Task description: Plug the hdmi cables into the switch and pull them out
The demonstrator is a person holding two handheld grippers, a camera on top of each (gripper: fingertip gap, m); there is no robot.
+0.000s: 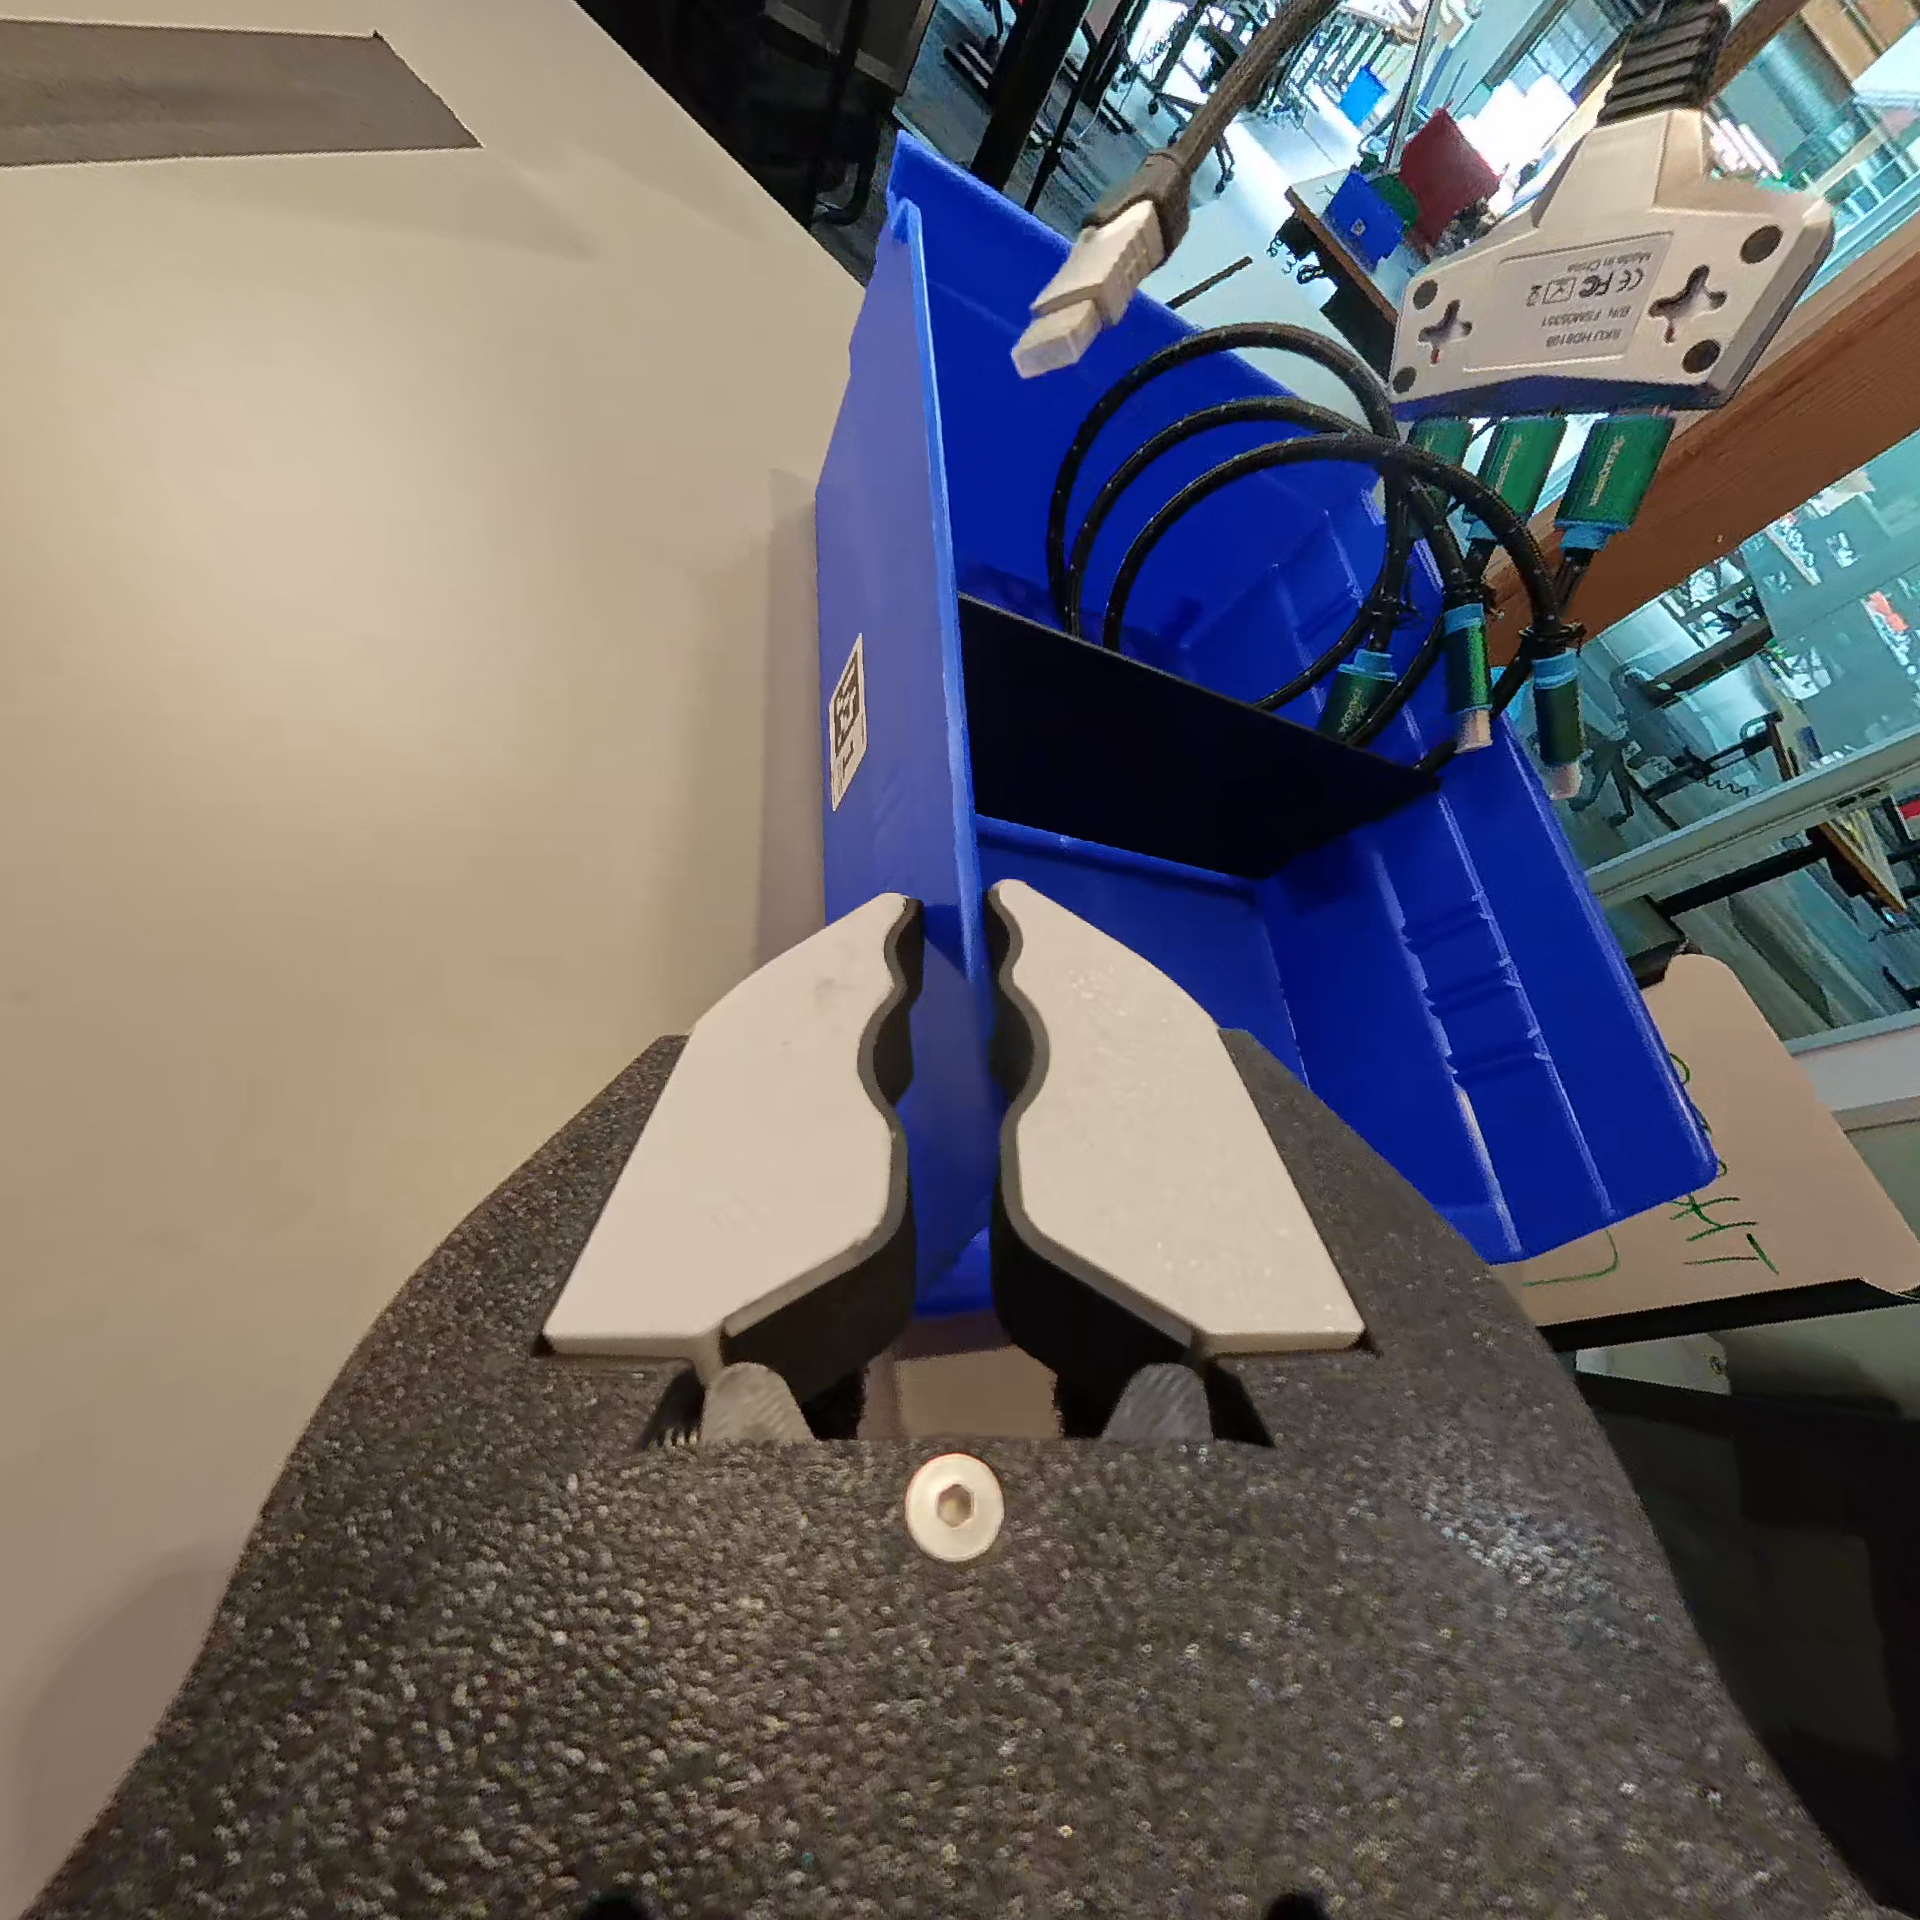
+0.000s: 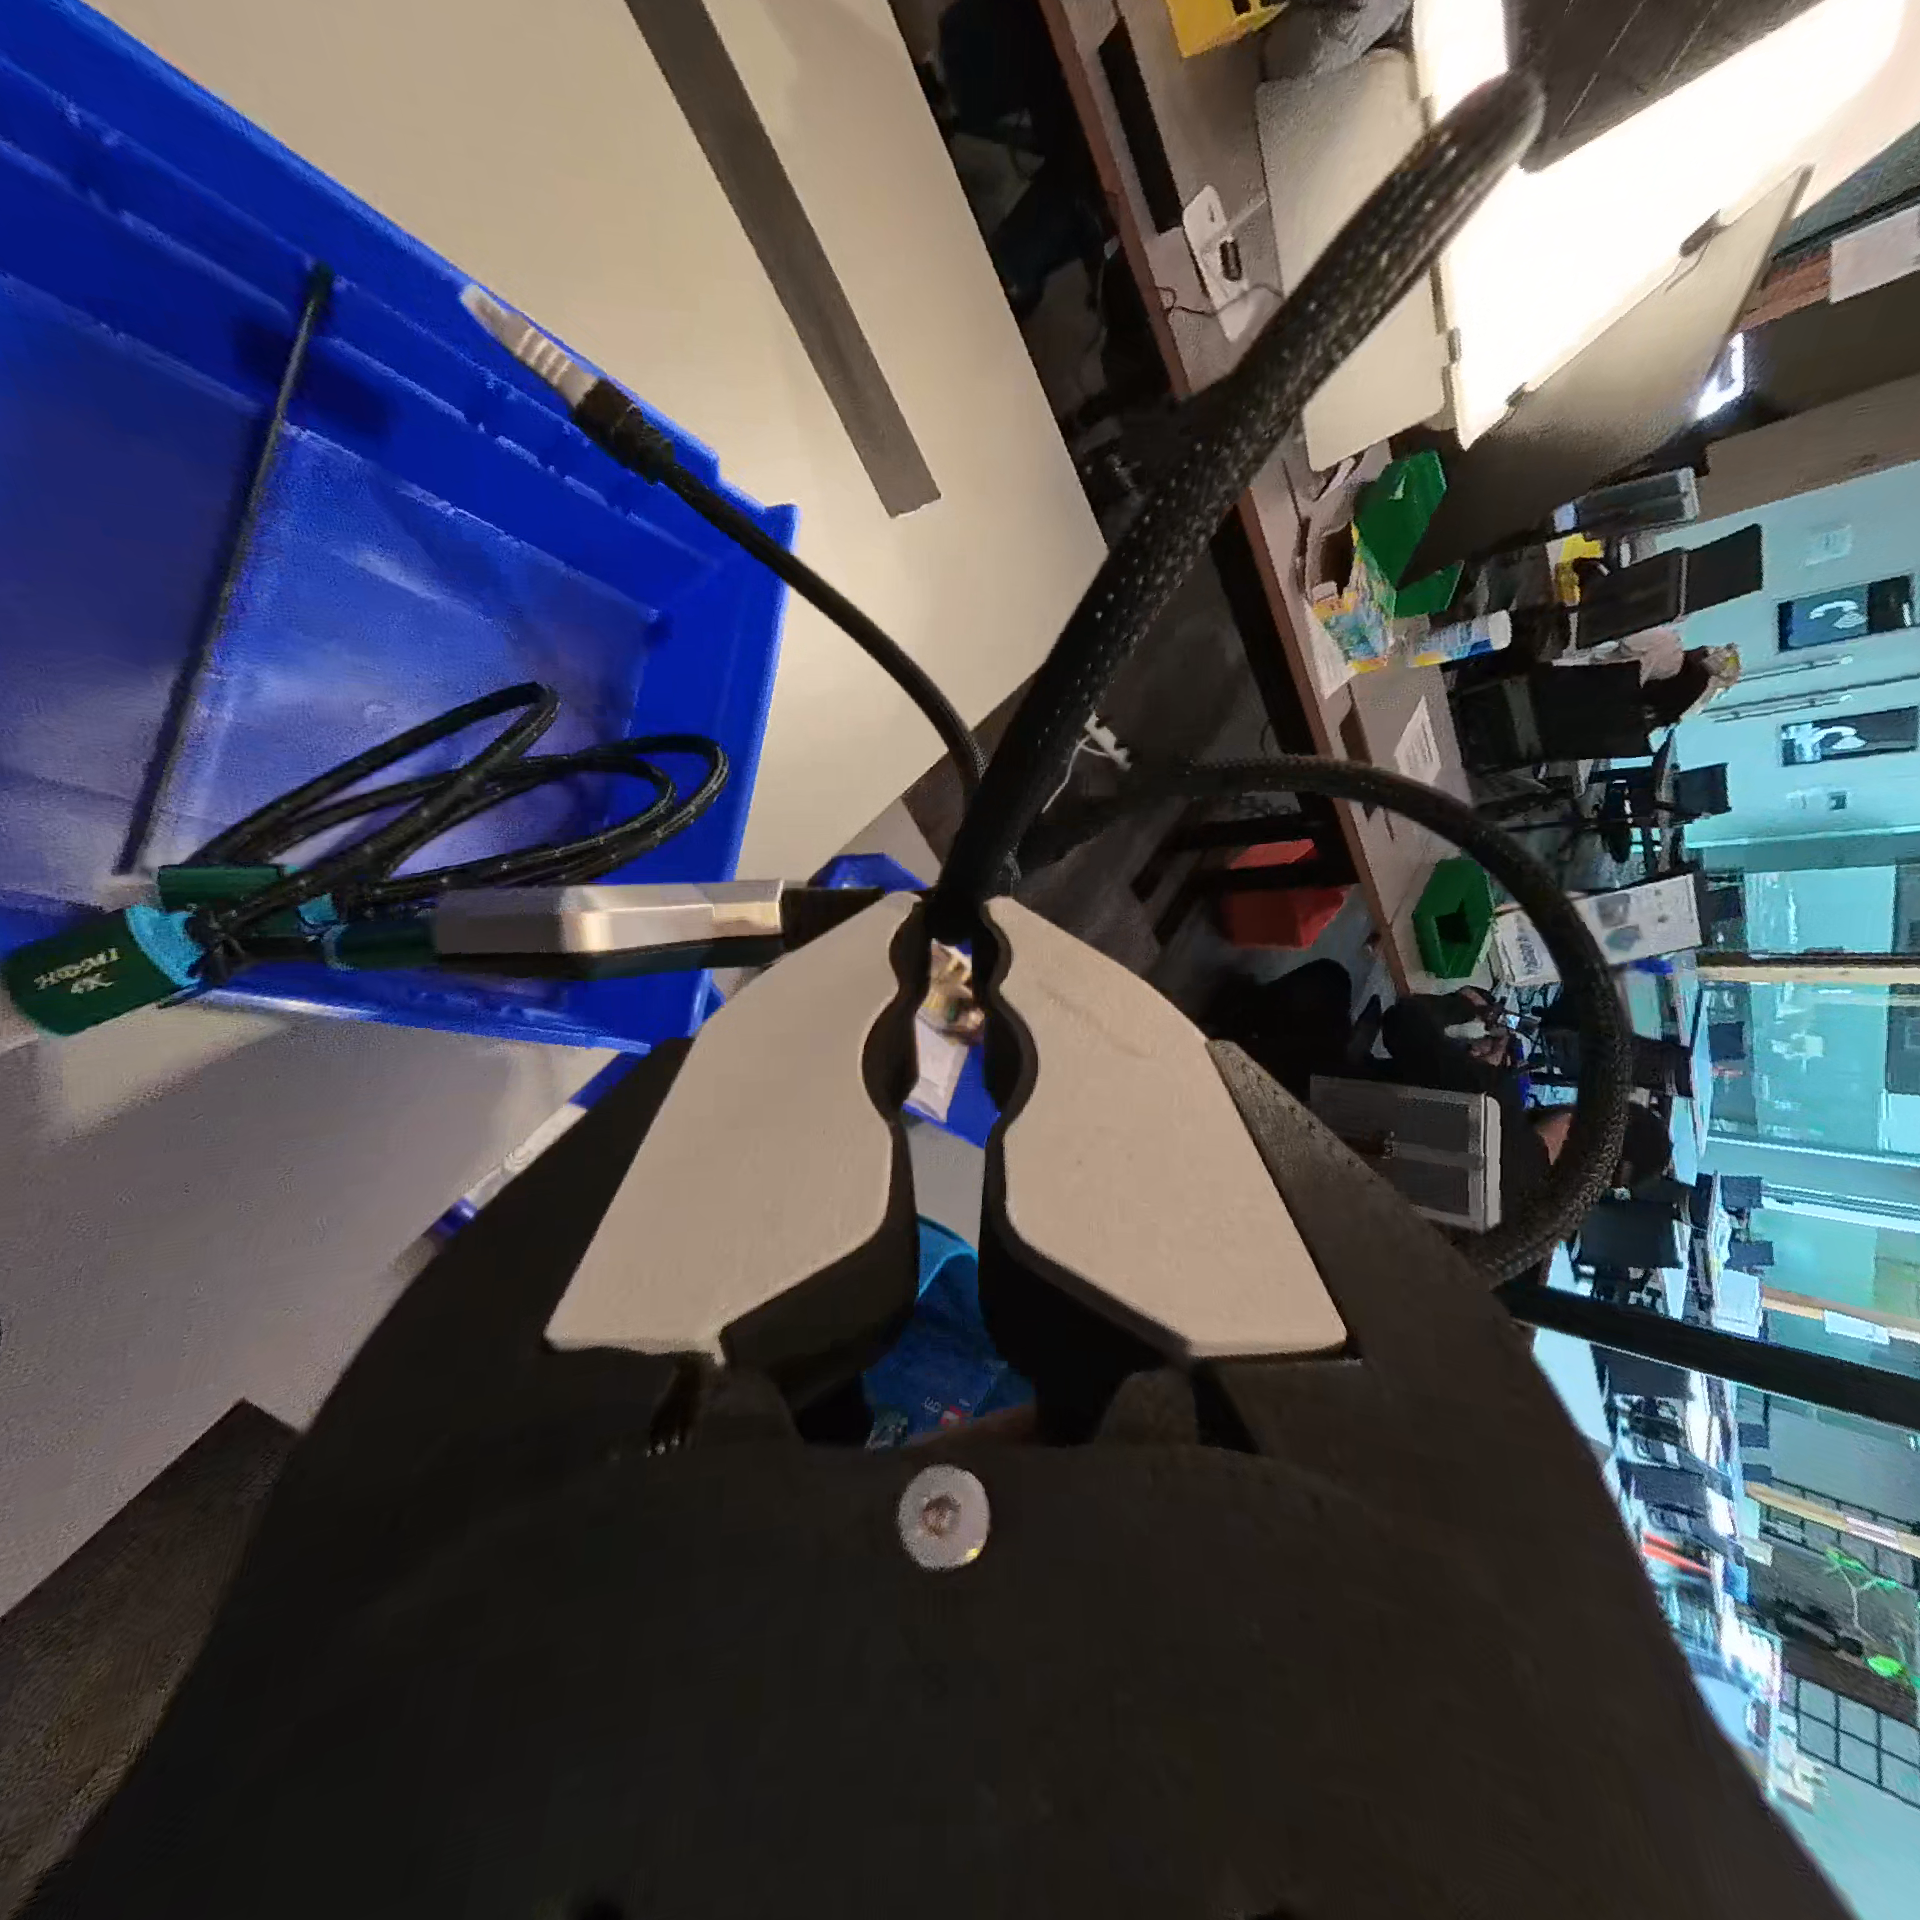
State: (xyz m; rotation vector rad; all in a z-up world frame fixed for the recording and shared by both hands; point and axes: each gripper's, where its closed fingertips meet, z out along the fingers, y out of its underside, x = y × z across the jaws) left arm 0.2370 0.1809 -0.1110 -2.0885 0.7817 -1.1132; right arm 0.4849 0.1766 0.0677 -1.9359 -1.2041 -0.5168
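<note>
Pinching the near wall of the blue bin, the left gripper steadies it. The right gripper is clamped on a black braided cable dangling a silver box over the bin's far end.

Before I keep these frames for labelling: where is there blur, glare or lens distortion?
Left wrist view: mostly sharp; wide-angle bending stretches the blue bin; the grey box is slightly soft. Right wrist view: blown-out glare on the white panel at upper right; the silver plug and green connector are motion-smeared; the background windows curve.
</note>
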